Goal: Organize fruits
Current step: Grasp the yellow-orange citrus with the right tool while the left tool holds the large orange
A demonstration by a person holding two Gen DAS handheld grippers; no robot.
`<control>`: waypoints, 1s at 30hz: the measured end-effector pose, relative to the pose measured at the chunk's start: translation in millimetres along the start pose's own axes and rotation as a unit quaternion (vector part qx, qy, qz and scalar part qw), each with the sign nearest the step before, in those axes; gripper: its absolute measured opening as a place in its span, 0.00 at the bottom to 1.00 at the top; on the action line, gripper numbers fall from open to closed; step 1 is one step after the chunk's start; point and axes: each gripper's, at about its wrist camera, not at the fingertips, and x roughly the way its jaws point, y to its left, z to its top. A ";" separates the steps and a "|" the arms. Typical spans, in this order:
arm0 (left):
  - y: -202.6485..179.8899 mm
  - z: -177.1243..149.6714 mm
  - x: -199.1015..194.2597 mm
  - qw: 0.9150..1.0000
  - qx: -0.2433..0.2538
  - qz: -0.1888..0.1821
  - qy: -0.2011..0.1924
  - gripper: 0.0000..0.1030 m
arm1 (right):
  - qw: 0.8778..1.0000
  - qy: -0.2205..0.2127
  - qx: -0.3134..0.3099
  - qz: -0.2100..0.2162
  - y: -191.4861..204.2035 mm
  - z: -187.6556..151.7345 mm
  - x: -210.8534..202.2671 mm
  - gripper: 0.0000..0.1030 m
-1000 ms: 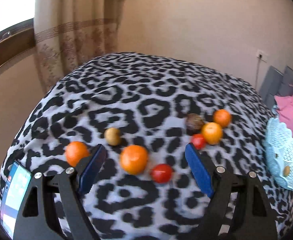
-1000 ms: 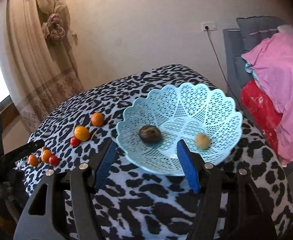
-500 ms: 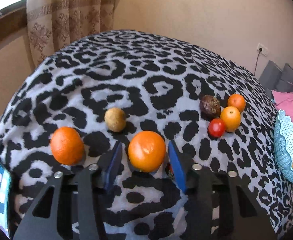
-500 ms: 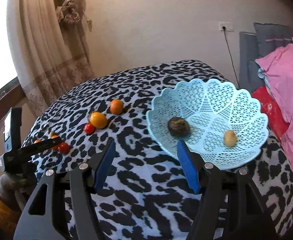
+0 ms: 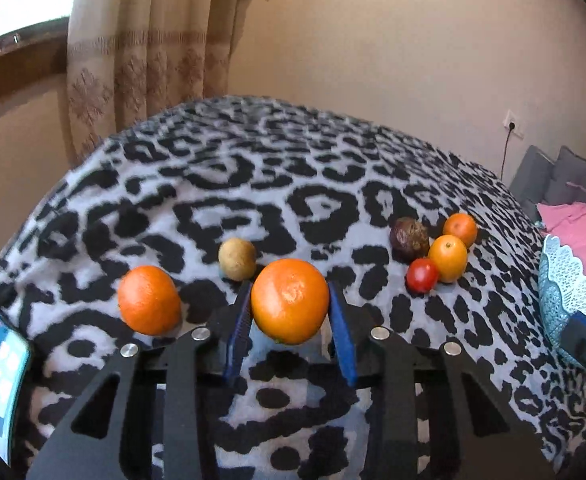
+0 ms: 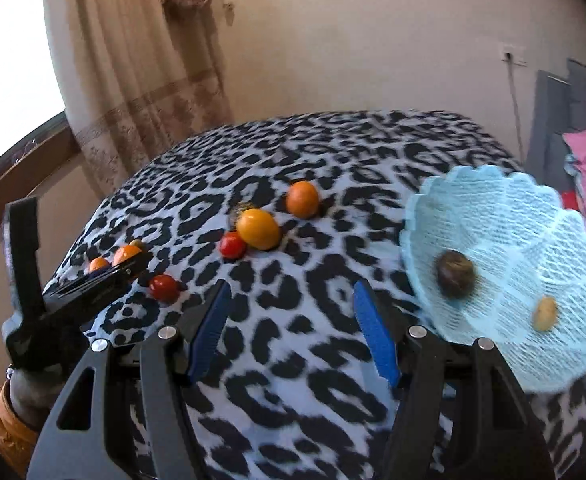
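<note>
Orange, round dimpled orange (image 5: 289,301) between closing left jaws, right jaws spread empty.

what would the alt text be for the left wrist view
The left gripper is closing its blue pads on a large orange on a leopard-print cloth. A second orange and a small tan fruit lie to its left; a dark fruit, a red tomato and two smaller oranges cluster to the right, near a pale blue basket.
</note>
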 end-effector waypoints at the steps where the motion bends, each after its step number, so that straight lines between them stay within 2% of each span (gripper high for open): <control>1: -1.2 0.0 -2.0 1.000 0.004 0.002 -0.006 0.36 | 1.000 0.007 0.001 0.005 1.8 2.2 6.7 0.64; 4: -3.6 -0.4 -7.1 1.000 0.009 0.007 -0.022 0.36 | 0.999 0.032 0.006 0.028 8.1 11.1 32.4 0.64; 11: 5.4 -0.4 -4.7 1.000 -0.014 -0.001 -0.016 0.36 | 0.995 0.065 0.046 0.064 13.1 37.1 80.0 0.63; 16: 5.8 -1.5 -5.1 1.000 -0.015 -0.005 -0.017 0.36 | 0.994 0.067 0.069 0.048 11.3 51.5 102.9 0.62; 25: 9.7 -1.1 -5.2 1.000 -0.026 -0.007 -0.016 0.36 | 0.993 0.076 0.087 0.018 6.3 53.3 131.3 0.45; 30: 9.3 -1.2 -5.2 1.000 -0.026 -0.007 -0.016 0.36 | 0.994 0.074 0.081 0.017 7.8 52.1 130.1 0.44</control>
